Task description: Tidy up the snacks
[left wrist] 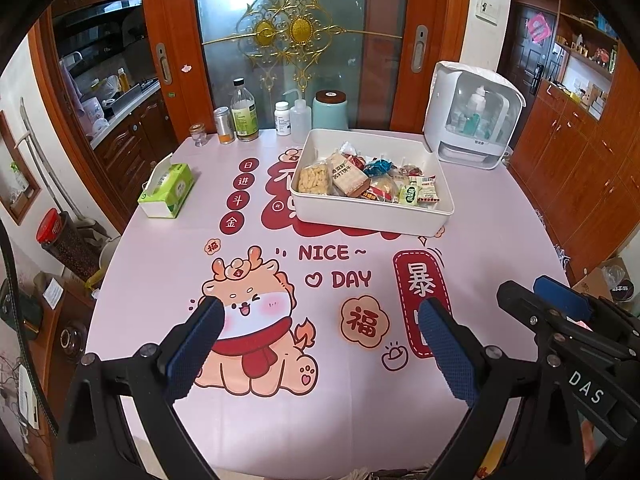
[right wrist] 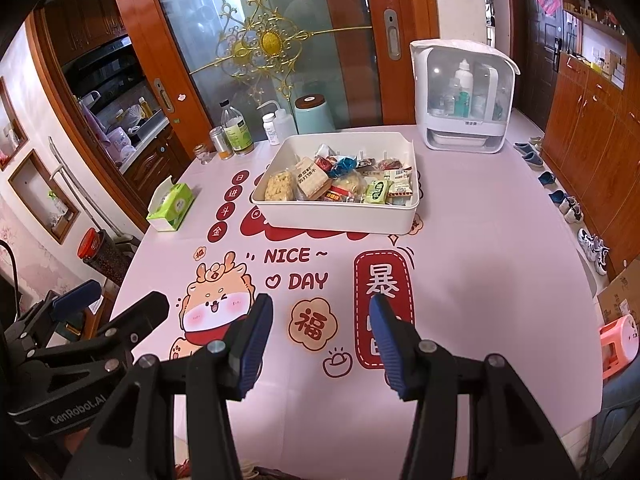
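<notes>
At the far left of the table sits a green tissue box, untouched. Nearer, the left gripper hangs with jaws spread and empty; just right of it the right gripper gapes too, gripping nothing. Farther back, right of centre, the white tray already contains the snacks; no loose packets remain, so the sorting looks essentially finished.

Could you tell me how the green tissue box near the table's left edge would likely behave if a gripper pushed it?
The green tissue box is probably light, so it should slide easily on the smooth tablecloth. Being soft-sided and opened on top, it may dent rather than tip.
</notes>
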`<state>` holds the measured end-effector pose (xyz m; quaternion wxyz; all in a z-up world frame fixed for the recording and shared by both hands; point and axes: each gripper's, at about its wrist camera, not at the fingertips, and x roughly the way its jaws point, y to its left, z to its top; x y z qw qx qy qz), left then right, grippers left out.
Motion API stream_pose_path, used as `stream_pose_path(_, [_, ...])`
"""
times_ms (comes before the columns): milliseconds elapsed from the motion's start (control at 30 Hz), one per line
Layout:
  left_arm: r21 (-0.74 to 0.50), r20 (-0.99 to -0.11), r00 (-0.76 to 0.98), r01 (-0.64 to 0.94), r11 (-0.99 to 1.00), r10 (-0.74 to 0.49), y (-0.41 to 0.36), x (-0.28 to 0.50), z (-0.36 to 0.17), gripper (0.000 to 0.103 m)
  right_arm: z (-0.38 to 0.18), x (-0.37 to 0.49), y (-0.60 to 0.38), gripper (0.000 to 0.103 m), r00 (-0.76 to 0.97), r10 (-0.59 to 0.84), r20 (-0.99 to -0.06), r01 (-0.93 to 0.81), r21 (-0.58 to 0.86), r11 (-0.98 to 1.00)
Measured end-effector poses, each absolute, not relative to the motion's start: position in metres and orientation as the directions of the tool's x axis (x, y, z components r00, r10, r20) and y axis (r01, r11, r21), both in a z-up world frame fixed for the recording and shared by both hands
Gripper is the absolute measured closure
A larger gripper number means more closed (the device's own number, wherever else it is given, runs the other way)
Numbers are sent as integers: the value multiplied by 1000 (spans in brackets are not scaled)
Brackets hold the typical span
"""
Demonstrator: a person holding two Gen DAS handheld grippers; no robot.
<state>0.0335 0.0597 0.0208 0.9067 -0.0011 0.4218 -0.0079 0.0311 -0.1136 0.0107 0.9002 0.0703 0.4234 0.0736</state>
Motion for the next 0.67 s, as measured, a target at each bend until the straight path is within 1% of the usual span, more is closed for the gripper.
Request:
stream_pose_path(300, [-6,-772,635,23,1000,-19,60,27,12,6,10,31,-113,52,629,193,-753,-73,190,979])
stream_pose_path(667, [-4,-774,632,25,1000,-19,61,28,14,6,8,29,-110,52,628,195,-753,-73,192,979])
